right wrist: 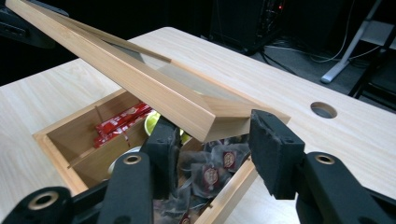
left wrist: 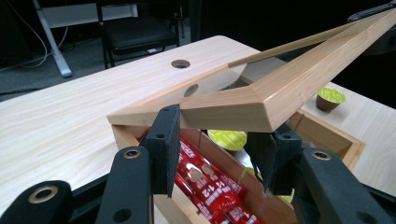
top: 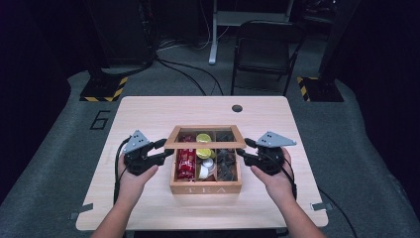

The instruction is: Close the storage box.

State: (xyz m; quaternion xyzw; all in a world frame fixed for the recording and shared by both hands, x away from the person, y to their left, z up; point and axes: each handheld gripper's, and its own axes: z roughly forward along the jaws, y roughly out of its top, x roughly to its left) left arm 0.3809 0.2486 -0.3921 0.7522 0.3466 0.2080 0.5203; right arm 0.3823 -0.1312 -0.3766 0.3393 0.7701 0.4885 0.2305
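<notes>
Both forearms were bare, with no sleeves in sight. The left gripper (top: 166,149) and the right gripper (top: 243,148) were matt black, each topped by a grey three-cornered plate and trailing a black cable. Brass-ringed screw holes marked their arms, and dark foam pads faced the jaws.
</notes>
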